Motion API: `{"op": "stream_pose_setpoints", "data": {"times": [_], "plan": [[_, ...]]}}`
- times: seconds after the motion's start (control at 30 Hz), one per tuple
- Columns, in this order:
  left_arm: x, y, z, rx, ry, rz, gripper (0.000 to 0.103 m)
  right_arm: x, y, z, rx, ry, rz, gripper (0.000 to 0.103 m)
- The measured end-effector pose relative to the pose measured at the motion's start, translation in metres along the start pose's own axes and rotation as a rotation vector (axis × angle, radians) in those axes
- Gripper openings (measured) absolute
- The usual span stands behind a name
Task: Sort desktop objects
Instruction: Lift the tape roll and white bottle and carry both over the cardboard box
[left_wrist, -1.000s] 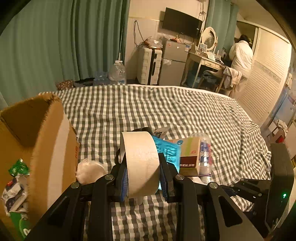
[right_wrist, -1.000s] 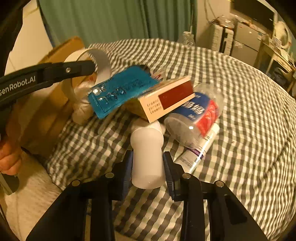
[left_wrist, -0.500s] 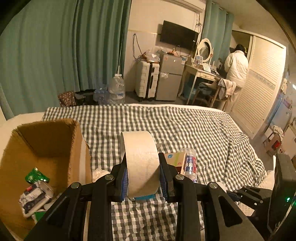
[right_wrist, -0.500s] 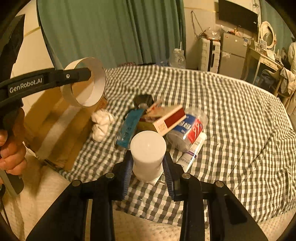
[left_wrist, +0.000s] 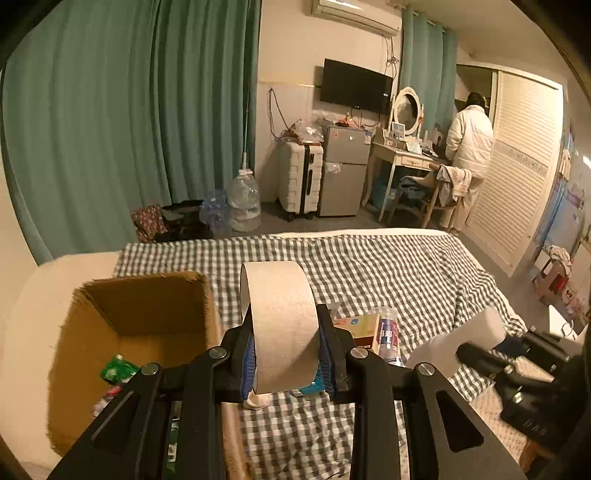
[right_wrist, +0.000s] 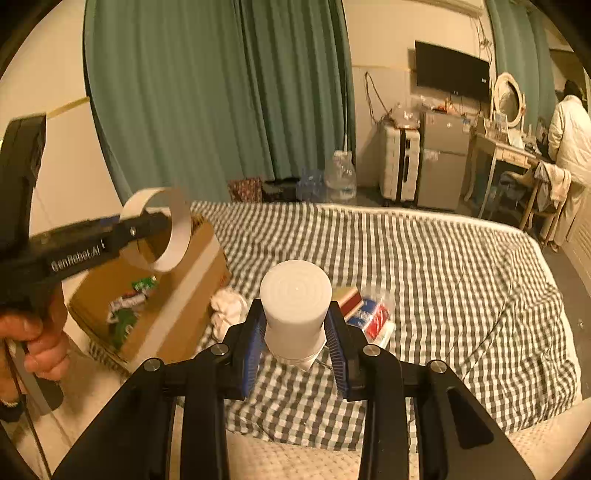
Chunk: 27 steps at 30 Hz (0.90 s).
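In the left wrist view, a roll of tape (left_wrist: 280, 325) is seen clamped on its flat sides between the fingers of the left gripper (left_wrist: 284, 354), held upright in the air beside the open cardboard box (left_wrist: 92, 332), in which a few packets are already lodged. Beyond the roll, a small carton (left_wrist: 360, 326) and a bottle (left_wrist: 388, 334) are left lying on the checked bedspread (left_wrist: 406, 273). In the right wrist view, a white jar (right_wrist: 295, 306) is shown gripped at its sides by the closed fingers of the right gripper (right_wrist: 295, 339), lifted clear of the bed. The box (right_wrist: 177, 306) is seen to the left with the roll of tape (right_wrist: 159, 232) held over its opening; a crumpled white cloth (right_wrist: 229, 308) rests against its near wall, and a red-labelled bottle (right_wrist: 373, 314) lies just right of the jar. The step in hand is judged to be the carrying of both items to the box. The next move would call for the roll to be lowered into the opening and released, the jar being brought leftward after it without the two grippers colliding.
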<state>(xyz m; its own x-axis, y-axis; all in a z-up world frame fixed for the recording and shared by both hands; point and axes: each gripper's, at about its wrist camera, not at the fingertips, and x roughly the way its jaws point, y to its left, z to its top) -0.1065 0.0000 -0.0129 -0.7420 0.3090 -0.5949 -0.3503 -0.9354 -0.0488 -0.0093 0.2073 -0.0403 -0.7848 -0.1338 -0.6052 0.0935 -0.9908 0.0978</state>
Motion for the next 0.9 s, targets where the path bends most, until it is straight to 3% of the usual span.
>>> {"op": "stream_pose_setpoints", "data": {"times": [0.4,0.9], "plan": [[-0.054,0.042,0.006,0.013,-0.060,0.045,0.029,-0.038,0.050,0.041,-0.030,-0.114,0.051,0.032],[-0.078,0.122,0.005,-0.023,-0.063,0.128,0.029,-0.025,0.136,0.072,-0.096,-0.161,0.174,0.032]]}}
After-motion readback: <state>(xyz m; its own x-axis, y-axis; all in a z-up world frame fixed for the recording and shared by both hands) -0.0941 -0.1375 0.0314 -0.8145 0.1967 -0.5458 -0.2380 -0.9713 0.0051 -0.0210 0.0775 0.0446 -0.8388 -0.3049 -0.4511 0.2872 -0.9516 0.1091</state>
